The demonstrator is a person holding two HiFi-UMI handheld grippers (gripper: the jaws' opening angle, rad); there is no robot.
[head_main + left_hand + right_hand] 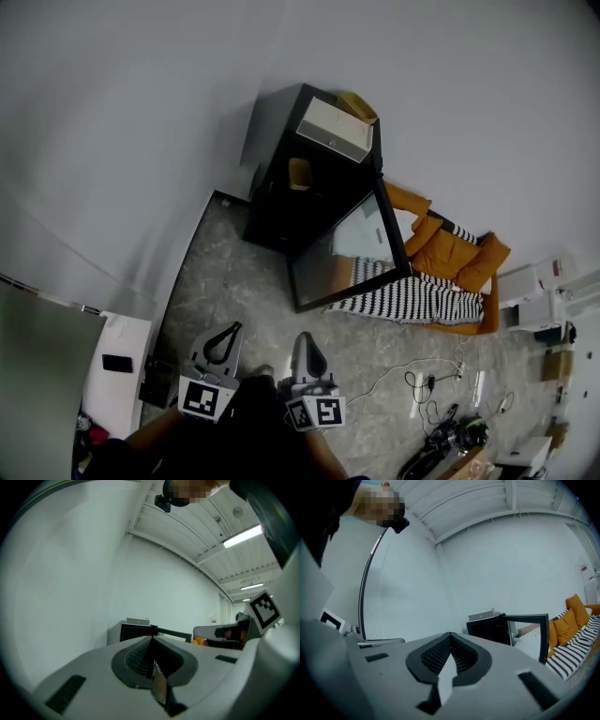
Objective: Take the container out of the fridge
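A black mini fridge (281, 187) stands on the floor by the wall with its glass door (349, 251) swung open toward me. On a shelf inside sits an orange container (300, 173). Both grippers are low in the head view, well short of the fridge. My left gripper (231, 330) has its jaws together with nothing in them, and so does my right gripper (304, 337). The left gripper view shows its closed tips (151, 640) pointing at the far fridge (136, 631). In the right gripper view the closed tips (450, 635) point left of the fridge (490, 627) and its door (533, 632).
A white box (335, 129) and an orange object (359, 105) rest on the fridge top. Orange cushions (450, 248) and a striped blanket (412, 298) lie to the right of the door. Cables (422, 382) trail over the floor at lower right. A white cabinet (117, 370) stands at left.
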